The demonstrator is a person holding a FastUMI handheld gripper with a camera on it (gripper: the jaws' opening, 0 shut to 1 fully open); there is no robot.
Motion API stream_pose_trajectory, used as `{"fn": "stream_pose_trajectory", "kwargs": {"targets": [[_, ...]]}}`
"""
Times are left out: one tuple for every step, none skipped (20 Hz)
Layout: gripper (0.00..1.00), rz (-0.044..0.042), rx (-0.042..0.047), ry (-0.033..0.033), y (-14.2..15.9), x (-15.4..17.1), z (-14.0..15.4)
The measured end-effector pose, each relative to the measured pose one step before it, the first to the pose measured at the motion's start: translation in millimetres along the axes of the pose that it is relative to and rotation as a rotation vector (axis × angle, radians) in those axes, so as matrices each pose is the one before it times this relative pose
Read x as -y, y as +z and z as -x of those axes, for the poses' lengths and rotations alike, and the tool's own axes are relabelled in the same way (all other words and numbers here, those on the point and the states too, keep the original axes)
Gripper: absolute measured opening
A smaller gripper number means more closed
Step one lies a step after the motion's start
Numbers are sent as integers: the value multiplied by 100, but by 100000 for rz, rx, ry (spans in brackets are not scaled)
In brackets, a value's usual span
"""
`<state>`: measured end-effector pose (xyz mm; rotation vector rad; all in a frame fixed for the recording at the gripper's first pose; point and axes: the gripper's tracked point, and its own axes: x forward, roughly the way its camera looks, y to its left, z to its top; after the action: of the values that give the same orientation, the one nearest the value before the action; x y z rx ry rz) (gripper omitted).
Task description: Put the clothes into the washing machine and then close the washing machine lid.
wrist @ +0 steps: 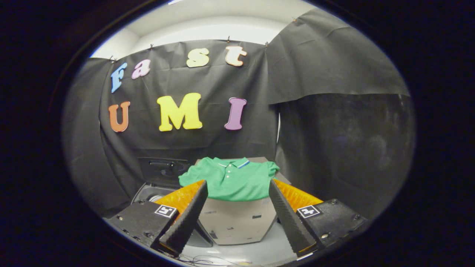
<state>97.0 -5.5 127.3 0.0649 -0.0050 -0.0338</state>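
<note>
Green polo shirt (230, 180) atop box (237, 226), beyond spread claw (237, 189)

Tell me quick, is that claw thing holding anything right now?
Gripper: open and holding nothing; its fingers are spread wide, with the green polo shirt lying on a box beyond them.

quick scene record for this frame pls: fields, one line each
gripper: gripper open, fingers spread, holding nothing
shirt: green polo shirt laid flat on a pale box, just beyond the fingertips
washing machine: washing machine beside the box, behind one finger, lid raised
task state: shirt not yet picked up
</note>
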Motion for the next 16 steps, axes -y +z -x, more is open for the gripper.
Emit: {"fn": "stream_pose_trajectory", "kwargs": {"targets": [[100, -351, -1210, 938, 553, -138, -1687], [100, -949, -1209, 1118, 523, -185, -1570], [100, -414, -1886, 919, 744, -153, -1780], [100, -236, -586, 807, 612, -134, -1799], [100, 360, -1420, -80, 616, -96, -1921], [100, 865, -1855, 378, 403, -113, -1848], [100, 312, -1924, 291, 187, -43, -1754], [100, -167, -2928, 281, 53, -29, -1844], [100, 165, -3513, 439, -95, -40, -1872], [100, -278, -3357, 672, -132, -18, -1747], [100, -260, -3583, -38, -367, 143, -1659], [99, -116, -3449, 267, -416, -38, -1610], [99, -430, -3377, -274, -635, -94, -1480], [98, 254, -3544, -33, -527, -44, -1658], [97, 455, -4207, -1186, -684, 127, -1588], [95, 237, -3071, -362, -560, 22, -1347]]}}
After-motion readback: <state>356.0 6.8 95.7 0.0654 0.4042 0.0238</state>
